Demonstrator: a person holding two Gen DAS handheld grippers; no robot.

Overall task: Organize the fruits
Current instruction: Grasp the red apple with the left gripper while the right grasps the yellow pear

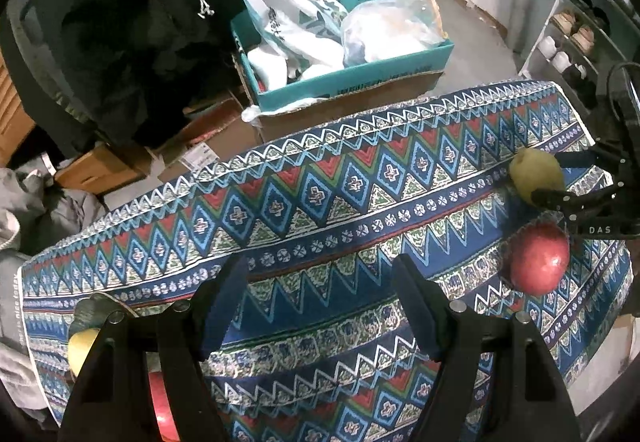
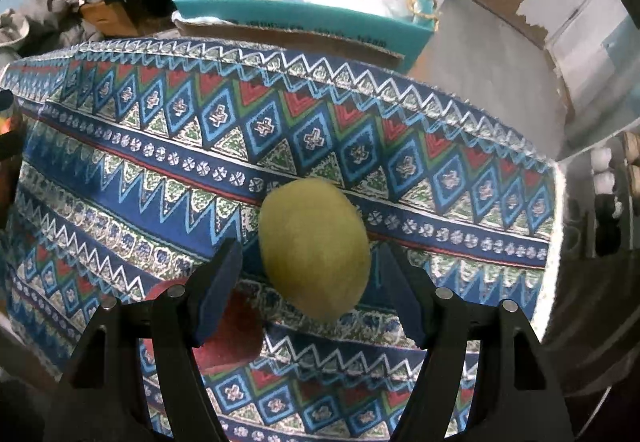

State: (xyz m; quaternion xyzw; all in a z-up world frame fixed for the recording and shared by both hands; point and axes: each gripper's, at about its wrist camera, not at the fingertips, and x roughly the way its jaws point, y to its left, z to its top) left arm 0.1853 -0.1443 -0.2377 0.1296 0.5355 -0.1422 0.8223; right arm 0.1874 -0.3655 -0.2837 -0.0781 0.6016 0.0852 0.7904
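Note:
A yellow-green pear lies on the patterned cloth. My right gripper stands open around it, with a gap showing between each pad and the fruit. A red apple sits just beside it, partly hidden by the left finger. In the left wrist view the same pear and red apple are at the far right, with the right gripper straddling the pear. My left gripper hangs open over bare cloth. A yellowish fruit and something red peek out behind its left finger.
Beyond the cloth's far edge stands a teal box full of plastic bags on cardboard boxes. Dark clothing hangs at the left. A white shoe rack stands at the right. The cloth drops off at the right edge.

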